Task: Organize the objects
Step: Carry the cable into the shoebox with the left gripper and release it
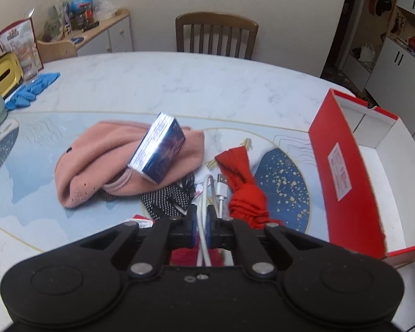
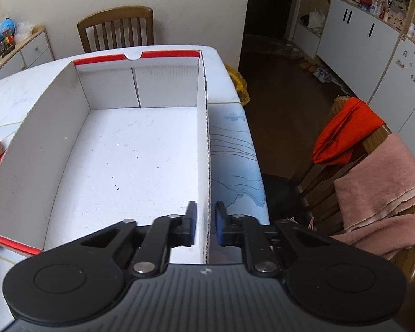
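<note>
While the left gripper (image 1: 201,210) pinches a white USB cable (image 1: 207,191) beside a knotted red cloth (image 1: 246,193), a blue box (image 1: 159,149) rests on a pink hat (image 1: 102,160). The right gripper (image 2: 206,218) clamps the red-and-white cardboard box's (image 2: 203,116) right wall.

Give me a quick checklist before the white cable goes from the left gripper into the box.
1. Left gripper shut on the white cable: ok.
2. Cable free of the pile: cannot tell; its plug end lies beside the red cloth and a black cord.
3. Right gripper steadying the box: ok, its jaws straddle the right wall.
4. Box empty: ok, bare white floor.
5. Blue carton stable: not ok, it sits tilted on the pink hat close to the cable.
6. Box on the table beside the pile: ok.
</note>
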A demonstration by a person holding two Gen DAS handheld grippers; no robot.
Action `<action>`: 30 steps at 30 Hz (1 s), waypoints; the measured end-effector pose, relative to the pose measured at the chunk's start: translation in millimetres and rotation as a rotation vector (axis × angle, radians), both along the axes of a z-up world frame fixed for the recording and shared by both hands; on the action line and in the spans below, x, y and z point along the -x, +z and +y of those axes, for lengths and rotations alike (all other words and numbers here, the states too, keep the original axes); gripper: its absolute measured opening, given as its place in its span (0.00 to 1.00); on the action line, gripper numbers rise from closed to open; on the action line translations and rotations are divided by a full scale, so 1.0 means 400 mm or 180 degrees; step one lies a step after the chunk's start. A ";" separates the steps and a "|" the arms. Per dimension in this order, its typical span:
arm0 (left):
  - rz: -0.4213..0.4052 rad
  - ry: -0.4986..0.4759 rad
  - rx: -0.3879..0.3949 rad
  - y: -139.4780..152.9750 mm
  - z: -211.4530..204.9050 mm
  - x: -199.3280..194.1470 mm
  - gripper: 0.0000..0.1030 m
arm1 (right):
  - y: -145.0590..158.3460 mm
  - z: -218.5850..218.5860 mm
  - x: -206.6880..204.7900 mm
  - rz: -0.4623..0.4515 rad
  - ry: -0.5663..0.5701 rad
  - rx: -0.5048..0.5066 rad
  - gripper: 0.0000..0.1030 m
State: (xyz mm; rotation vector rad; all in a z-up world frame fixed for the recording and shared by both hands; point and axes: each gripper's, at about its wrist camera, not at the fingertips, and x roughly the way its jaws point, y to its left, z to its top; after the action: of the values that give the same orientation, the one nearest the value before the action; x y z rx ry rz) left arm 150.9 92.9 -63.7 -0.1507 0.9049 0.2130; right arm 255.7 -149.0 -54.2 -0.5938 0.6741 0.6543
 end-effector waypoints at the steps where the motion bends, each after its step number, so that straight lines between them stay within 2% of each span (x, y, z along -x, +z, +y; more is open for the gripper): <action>1: -0.0033 -0.0006 0.0017 0.010 -0.002 0.004 0.03 | 0.000 0.000 -0.003 0.0020 0.0011 -0.0005 0.06; 11: -0.0393 -0.0237 0.0312 0.111 -0.055 0.023 0.03 | 0.000 -0.005 -0.012 0.0057 0.0075 0.0015 0.03; 19: -0.0688 -0.0741 0.0421 0.197 -0.170 -0.016 0.03 | 0.002 -0.006 -0.014 0.0071 0.0132 0.0025 0.03; 25: -0.0705 -0.1121 0.0428 0.231 -0.280 -0.086 0.03 | 0.002 -0.008 -0.013 0.0083 0.0165 0.0032 0.03; 30: -0.0632 -0.1379 0.0329 0.225 -0.377 -0.153 0.03 | 0.003 -0.009 -0.013 0.0093 0.0187 0.0039 0.03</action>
State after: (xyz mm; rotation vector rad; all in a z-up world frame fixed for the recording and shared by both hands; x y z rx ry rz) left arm 212.3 -57.7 26.5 -0.0671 0.7305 -0.2482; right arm 260.7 -152.4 -52.8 -0.6183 0.6902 0.7151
